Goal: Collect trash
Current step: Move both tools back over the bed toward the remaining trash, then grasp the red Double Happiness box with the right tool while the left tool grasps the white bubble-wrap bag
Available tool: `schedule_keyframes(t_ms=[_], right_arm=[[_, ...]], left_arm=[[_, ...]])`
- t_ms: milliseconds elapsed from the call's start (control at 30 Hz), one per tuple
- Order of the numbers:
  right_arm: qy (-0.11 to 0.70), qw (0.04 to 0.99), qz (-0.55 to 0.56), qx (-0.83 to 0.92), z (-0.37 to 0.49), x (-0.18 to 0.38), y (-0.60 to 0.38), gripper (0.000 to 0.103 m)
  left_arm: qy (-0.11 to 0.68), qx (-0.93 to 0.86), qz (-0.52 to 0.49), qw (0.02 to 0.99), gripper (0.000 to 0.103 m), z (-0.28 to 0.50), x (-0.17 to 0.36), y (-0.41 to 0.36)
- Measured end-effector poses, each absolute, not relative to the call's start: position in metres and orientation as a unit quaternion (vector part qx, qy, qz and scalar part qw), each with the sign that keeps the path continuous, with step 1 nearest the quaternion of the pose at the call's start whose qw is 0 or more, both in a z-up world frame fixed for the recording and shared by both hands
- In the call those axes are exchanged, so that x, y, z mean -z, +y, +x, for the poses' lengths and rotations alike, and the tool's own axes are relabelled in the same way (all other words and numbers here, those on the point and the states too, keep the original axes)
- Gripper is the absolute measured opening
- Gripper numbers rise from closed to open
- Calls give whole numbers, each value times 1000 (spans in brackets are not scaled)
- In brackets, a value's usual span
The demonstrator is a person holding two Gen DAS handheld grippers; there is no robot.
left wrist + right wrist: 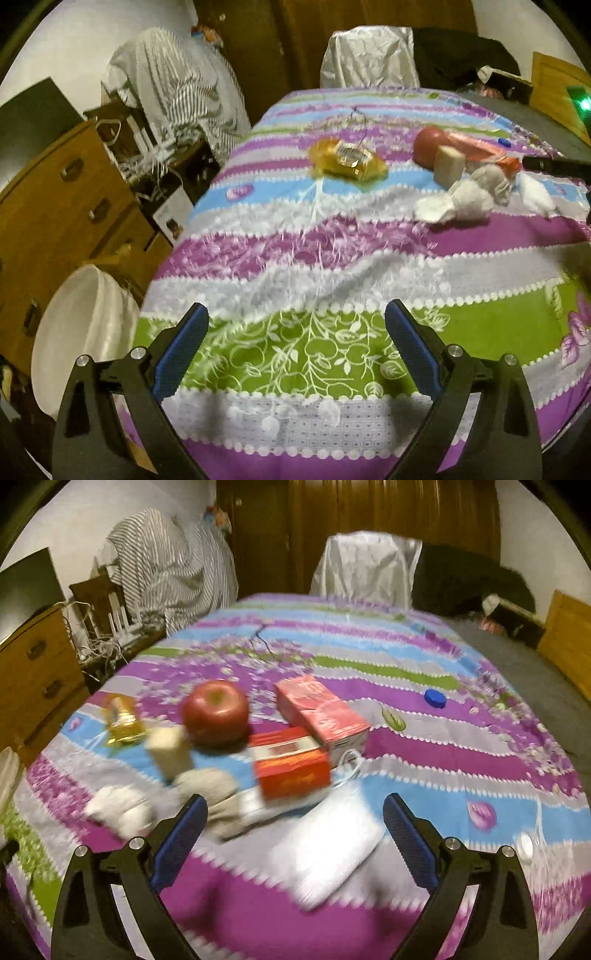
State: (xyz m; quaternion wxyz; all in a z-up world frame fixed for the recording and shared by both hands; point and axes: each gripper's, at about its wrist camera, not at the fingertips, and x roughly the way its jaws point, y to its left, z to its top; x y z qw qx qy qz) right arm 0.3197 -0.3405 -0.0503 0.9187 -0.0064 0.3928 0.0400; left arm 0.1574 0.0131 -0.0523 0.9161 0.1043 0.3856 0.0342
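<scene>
Trash lies on a bed with a striped purple, blue and green cover (424,753). In the right wrist view: a yellow wrapper (123,720), a red apple (216,712), a beige block (170,751), a pink carton (321,710), a red box (291,766), crumpled tissues (122,808), a white packet (332,849) and a blue cap (435,698). My right gripper (295,812) is open just above the white packet. My left gripper (297,321) is open and empty over the near green stripe, well short of the yellow wrapper (347,160) and tissues (469,195).
A white bin (81,339) stands on the floor left of the bed. A wooden dresser (55,206) and cluttered shelf are at left. A covered chair (369,57) and dark clothing (469,579) are beyond the bed's far end.
</scene>
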Motion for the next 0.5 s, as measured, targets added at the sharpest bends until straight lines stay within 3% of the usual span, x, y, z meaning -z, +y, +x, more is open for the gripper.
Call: schedule_keyframes(t_ms=[200, 300, 500], right_arm=[[459, 884, 32, -81, 382, 76, -345, 94], [485, 871, 40, -68, 391, 90, -335, 62], [467, 877, 62, -96, 342, 84, -313, 62]], left_arm=[[422, -54, 75, 902, 93, 165, 67, 29], [433, -59, 66, 897, 93, 164, 71, 35], [436, -56, 59, 896, 93, 157, 71, 38]])
